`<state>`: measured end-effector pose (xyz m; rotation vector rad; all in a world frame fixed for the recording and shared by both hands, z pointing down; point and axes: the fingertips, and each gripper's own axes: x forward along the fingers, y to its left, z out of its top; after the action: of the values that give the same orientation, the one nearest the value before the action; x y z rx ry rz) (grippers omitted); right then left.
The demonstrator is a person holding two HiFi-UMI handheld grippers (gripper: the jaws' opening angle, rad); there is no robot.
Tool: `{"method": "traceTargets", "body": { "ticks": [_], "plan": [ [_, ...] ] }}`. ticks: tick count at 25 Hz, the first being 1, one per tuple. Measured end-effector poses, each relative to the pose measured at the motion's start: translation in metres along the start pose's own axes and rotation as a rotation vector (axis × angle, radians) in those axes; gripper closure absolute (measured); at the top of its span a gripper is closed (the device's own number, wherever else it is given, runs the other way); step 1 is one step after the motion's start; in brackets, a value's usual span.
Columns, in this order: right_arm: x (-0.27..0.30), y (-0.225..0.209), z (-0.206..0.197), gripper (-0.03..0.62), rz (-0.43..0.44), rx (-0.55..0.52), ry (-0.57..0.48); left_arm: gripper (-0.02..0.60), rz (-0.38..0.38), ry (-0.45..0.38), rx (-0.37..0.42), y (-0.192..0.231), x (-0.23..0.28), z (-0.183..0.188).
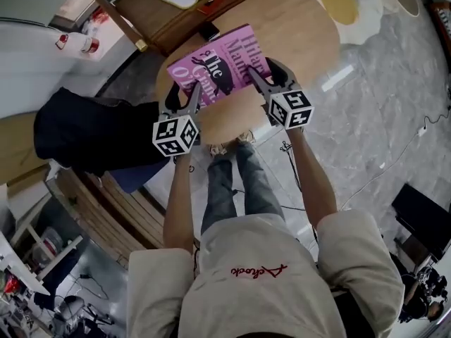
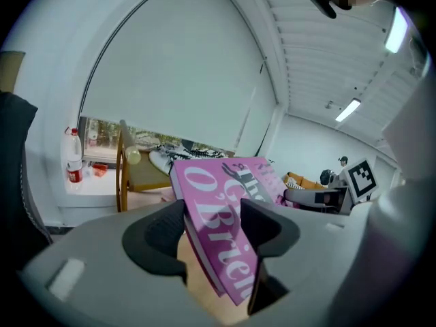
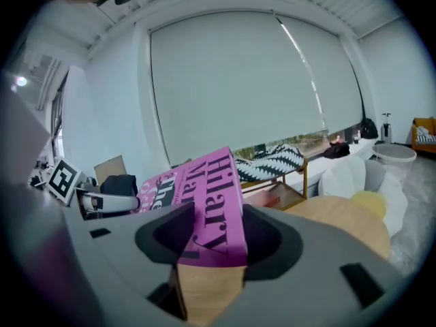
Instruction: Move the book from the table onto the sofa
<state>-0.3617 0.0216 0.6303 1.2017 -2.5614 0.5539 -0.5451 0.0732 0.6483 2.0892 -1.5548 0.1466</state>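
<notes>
Pink book is tilted over the near side of the round wooden table. Left gripper is clamped on the book's near left corner. Right gripper is clamped on its near right edge. Wooden chair stands just beyond.
</notes>
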Motion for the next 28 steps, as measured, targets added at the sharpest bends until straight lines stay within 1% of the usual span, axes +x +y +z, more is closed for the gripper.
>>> {"method": "traceTargets", "body": {
  "ticks": [10,17,20,28],
  "plan": [
    [-0.036,0.029,0.094,0.364,-0.033,-0.059,-0.149,0.337,-0.053,-0.127,0.084,-0.024,-0.034,0.095],
    [-0.05,0.048,0.173,0.364,-0.042,-0.098,-0.25,0.337,-0.072,-0.229,0.136,-0.037,-0.053,0.179],
    [-0.063,0.058,0.197,0.365,-0.046,-0.126,-0.291,0.337,-0.084,-0.27,0.156,-0.046,-0.067,0.202],
    [-0.093,0.079,0.242,0.365,-0.062,-0.178,-0.38,0.337,-0.115,-0.359,0.214,-0.067,-0.097,0.252]
  ]
}}
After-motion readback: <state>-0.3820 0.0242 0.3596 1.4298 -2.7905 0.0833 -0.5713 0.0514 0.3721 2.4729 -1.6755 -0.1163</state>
